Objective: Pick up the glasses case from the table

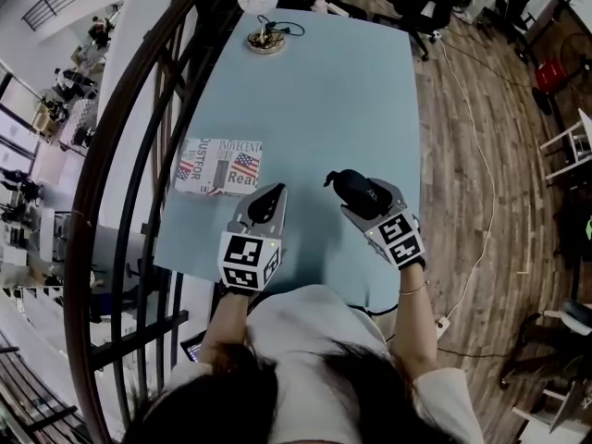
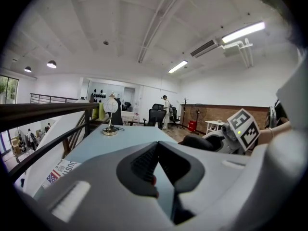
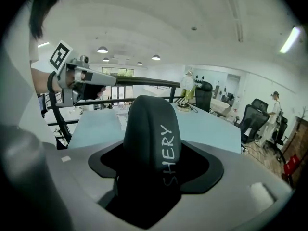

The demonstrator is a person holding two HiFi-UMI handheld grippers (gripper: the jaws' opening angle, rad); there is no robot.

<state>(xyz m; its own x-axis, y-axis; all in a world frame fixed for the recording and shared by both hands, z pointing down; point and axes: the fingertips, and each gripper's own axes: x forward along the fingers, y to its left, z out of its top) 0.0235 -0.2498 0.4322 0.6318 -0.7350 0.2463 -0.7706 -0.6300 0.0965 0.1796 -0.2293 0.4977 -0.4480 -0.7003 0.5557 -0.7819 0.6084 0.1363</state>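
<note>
The glasses case (image 1: 352,189) is a black, rounded case with white lettering. My right gripper (image 1: 357,198) is shut on it and holds it off the light blue table (image 1: 314,91), near the front right. In the right gripper view the case (image 3: 153,138) stands upright between the jaws and fills the gap. My left gripper (image 1: 275,193) hovers beside it at the table's front, its jaws shut and empty; in the left gripper view its tips (image 2: 156,145) meet. From there I also see the case (image 2: 199,142) in the right gripper.
A flat box printed with flags (image 1: 219,166) lies on the table's left side, just ahead of the left gripper. A small lamp on a round base (image 1: 265,37) stands at the far end. A dark railing (image 1: 139,155) runs along the table's left edge.
</note>
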